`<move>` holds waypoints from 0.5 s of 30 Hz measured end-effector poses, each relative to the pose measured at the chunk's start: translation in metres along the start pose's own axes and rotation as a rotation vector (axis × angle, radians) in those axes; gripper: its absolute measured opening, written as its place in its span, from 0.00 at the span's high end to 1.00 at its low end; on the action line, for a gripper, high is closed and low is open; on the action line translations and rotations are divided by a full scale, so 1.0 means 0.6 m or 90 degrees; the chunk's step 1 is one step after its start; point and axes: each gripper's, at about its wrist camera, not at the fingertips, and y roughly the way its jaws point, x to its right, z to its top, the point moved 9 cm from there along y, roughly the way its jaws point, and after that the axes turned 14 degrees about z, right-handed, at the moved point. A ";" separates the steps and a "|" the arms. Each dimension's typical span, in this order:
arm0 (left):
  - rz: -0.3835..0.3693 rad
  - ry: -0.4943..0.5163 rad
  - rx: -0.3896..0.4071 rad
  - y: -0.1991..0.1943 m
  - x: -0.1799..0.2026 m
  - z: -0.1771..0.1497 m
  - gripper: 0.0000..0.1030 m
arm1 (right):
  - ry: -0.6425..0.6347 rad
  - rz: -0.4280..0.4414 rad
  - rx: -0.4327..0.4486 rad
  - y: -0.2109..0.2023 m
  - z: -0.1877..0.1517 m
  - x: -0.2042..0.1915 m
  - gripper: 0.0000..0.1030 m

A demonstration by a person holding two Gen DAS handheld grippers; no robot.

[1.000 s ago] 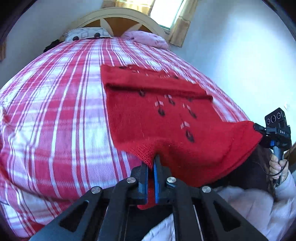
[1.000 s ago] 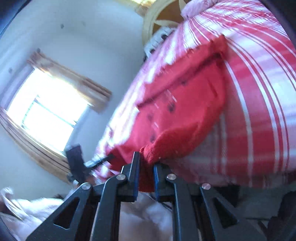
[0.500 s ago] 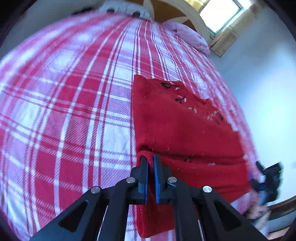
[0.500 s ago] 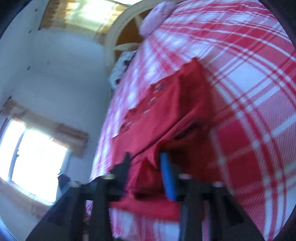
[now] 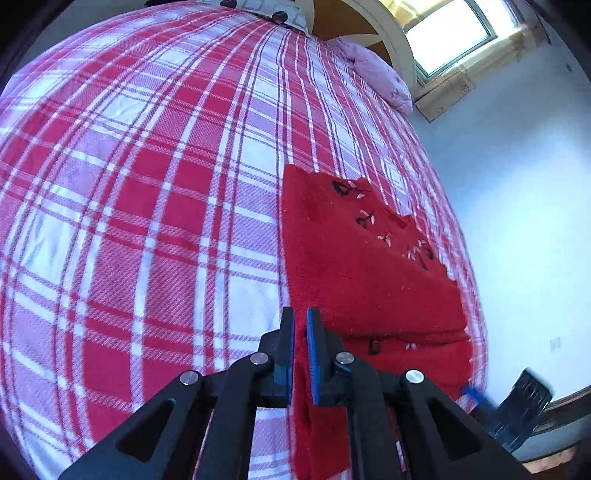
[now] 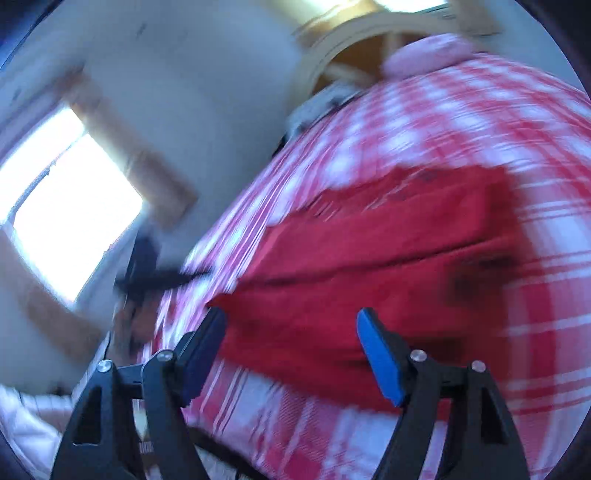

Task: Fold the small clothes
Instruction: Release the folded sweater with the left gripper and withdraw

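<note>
1. Fold step: red knitted garment (image 5: 354, 273) lies doubled over on the red-and-white checked bedspread (image 5: 147, 206).
2. Left gripper (image 5: 300, 334) clamps the garment's near edge; right gripper (image 6: 291, 354) has just been opening, nothing between its fingers.
3. Next, probably: left lets go, then both re-grip for the cross fold.

The sweater (image 5: 354, 266) lies folded on the bed (image 5: 147, 221), near its right edge and foot end. Two pillows (image 5: 373, 74) sit at the head, against the headboard (image 5: 384, 33).

Wide bare red-and-white plaid bedspread (image 5: 147, 229) lies open left of the folded red knit sweater (image 5: 354, 266); beyond the sweater, pink pillow (image 5: 380, 79) and wooden headboard (image 5: 373, 33) block passage.
</note>
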 end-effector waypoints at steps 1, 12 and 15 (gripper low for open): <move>0.020 0.002 0.026 -0.006 -0.002 0.008 0.94 | -0.006 0.019 -0.033 0.031 -0.015 -0.011 0.25; 0.245 0.231 0.188 -0.075 -0.028 -0.050 0.94 | 0.033 0.010 -0.134 0.156 0.029 0.026 0.28; 0.266 0.247 0.174 -0.057 -0.049 -0.068 0.94 | 0.041 -0.021 0.014 0.107 0.128 0.045 0.29</move>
